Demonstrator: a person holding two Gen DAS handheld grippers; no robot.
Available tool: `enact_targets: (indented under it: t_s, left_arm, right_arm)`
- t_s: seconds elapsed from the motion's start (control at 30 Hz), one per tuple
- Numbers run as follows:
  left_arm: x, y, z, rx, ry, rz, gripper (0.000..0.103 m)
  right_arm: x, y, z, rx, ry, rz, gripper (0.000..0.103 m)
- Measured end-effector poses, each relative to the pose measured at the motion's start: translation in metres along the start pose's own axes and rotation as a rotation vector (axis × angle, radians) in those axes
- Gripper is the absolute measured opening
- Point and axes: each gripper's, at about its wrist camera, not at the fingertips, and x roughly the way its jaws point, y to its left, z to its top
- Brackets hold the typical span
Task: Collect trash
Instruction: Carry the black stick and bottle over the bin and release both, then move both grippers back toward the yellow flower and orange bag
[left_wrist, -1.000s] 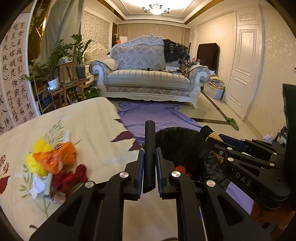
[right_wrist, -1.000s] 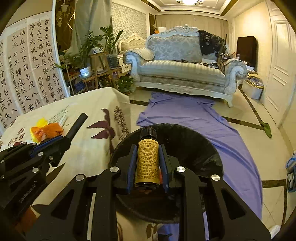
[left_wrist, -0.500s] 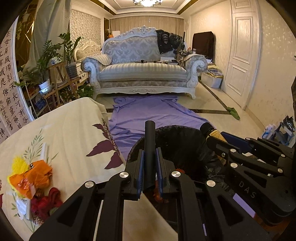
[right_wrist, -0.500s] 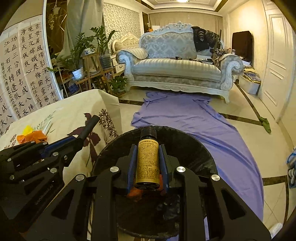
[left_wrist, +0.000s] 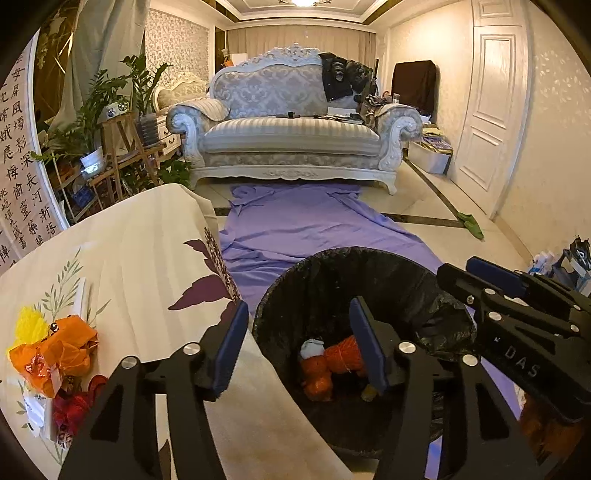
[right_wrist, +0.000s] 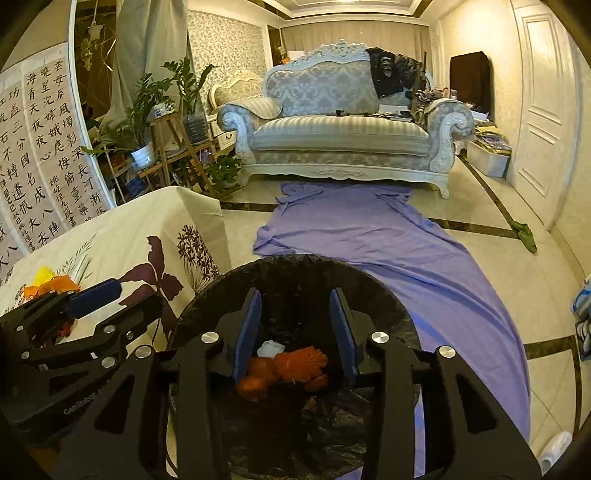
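Observation:
A black-lined trash bin stands on the floor beside the table; it also shows in the right wrist view. Orange scraps and a white scrap lie at its bottom, also seen in the right wrist view. My left gripper is open and empty over the bin's left rim. My right gripper is open and empty above the bin. A pile of orange, yellow and red trash lies on the table at the left; it shows partly in the right wrist view.
The table has a cream floral cloth. A purple sheet lies on the floor up to a sofa. Plant stands are at the left, a white door at the right.
Both grippers opened. The black tube left the left gripper and the small brown bottle left the right one; neither is in view now. Both grippers stay over the bin.

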Motion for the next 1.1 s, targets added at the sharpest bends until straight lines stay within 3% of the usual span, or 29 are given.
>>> enact_targets:
  t_s: [0.2, 0.53, 1.1]
  left_arm:
    - [-0.012, 0.003, -0.003, 0.009, -0.018, 0.034, 0.068]
    - [-0.045, 0.032, -0.024, -0.045, -0.014, 0.096, 0.07]
    - [-0.113, 0.141, -0.064, -0.215, -0.02, 0.296, 0.071]
  right_arm:
    - [-0.005, -0.001, 0.001, 0.007, -0.004, -0.004, 0.05]
    - [-0.019, 0.025, -0.011, -0.001, 0.017, 0.046, 0.054]
    - [-0.027, 0.14, -0.009, -0.153, 0.03, 0.23, 0.054]
